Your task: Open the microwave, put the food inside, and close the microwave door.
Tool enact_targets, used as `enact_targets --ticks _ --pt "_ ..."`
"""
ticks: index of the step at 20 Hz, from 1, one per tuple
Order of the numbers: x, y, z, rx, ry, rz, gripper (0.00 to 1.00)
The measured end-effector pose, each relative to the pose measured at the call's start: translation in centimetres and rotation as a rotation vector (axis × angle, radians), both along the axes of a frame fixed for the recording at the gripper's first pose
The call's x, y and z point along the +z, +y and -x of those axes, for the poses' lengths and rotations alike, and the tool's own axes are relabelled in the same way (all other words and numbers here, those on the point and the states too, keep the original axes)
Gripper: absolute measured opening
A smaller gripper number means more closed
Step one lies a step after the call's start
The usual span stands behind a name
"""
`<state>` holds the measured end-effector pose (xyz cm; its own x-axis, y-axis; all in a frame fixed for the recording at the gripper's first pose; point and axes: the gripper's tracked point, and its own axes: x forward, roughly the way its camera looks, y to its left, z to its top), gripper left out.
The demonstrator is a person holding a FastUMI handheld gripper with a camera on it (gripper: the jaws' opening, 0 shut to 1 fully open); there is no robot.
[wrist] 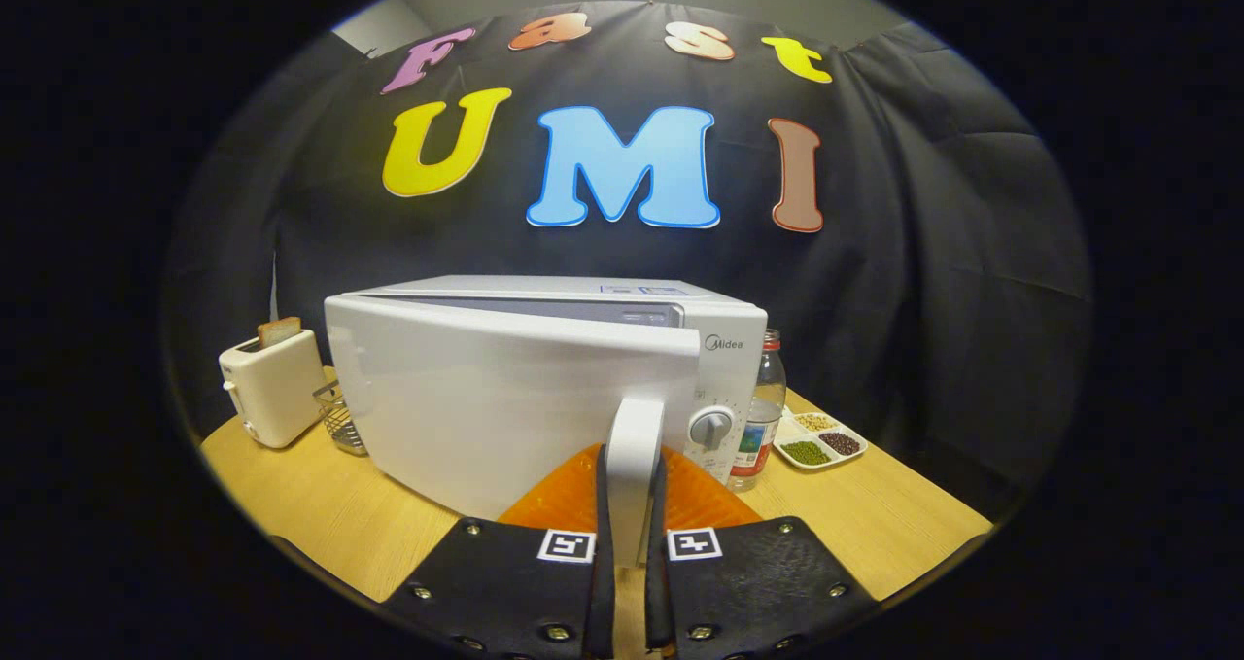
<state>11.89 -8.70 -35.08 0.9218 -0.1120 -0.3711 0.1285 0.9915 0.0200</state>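
Jaws of our gripper [630, 543] clenched on the microwave door handle [634, 446]; door [486, 407] ajar on the white microwave [719, 349], mid-desk [292, 495]; we judge a slow pull along the hinge arc best, grip square; food not identified with certainty.

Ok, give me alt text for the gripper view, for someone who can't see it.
The gripper has its fingers shut on the handle of a white microwave, door partly open. A toaster stands left of it, a bottle and a tray of beans right.
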Motion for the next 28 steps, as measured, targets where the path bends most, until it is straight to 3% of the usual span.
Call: enact_targets --ticks 10,16,23,28 --pt "2.1 9.8 9.0 0.182 -0.021 -0.099 0.12" --pt "3.3 17.8 12.4 0.289 -0.051 -0.129 0.12" --pt "4.0 25.6 13.8 0.186 -0.165 -0.071 0.11" --pt "4.0 28.0 13.5 0.098 -0.196 -0.04 0.11"
